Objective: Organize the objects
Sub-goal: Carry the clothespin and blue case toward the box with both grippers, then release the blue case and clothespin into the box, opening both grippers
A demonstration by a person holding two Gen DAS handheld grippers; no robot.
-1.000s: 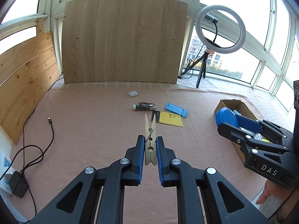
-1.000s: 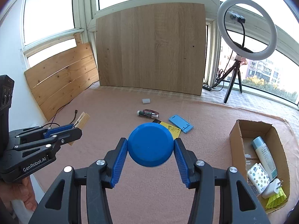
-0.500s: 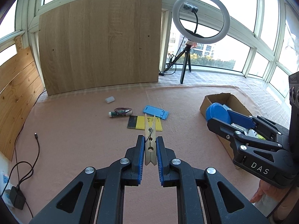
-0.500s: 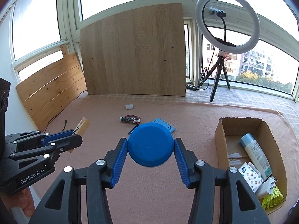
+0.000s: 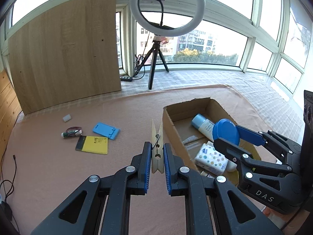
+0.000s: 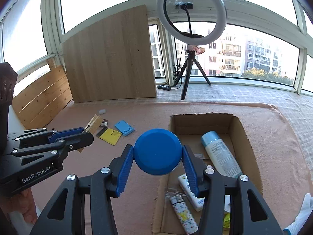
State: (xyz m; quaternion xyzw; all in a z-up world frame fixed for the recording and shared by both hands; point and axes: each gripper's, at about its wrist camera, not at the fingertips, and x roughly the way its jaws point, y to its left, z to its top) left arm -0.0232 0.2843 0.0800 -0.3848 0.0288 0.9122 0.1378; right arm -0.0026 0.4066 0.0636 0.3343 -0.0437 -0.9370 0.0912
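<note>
Right wrist view: the right tool [image 6: 157,167] clamps a blue round lid [image 6: 157,153] over the near-left rim of the cardboard box [image 6: 248,137], closer than the left tool [image 5: 157,164], which pinches a wooden clothespin [image 5: 157,146] pointing forward, just left of the box wall.

My peg [image 5: 157,152] is bare, matt wood with a thin metal spring. The disc [image 6: 157,154] I hold looks like smooth matt plastic. Below lie a corrugated cardboard box [image 6: 250,148] and a soft, napped cloth [image 5: 58,176].
</note>
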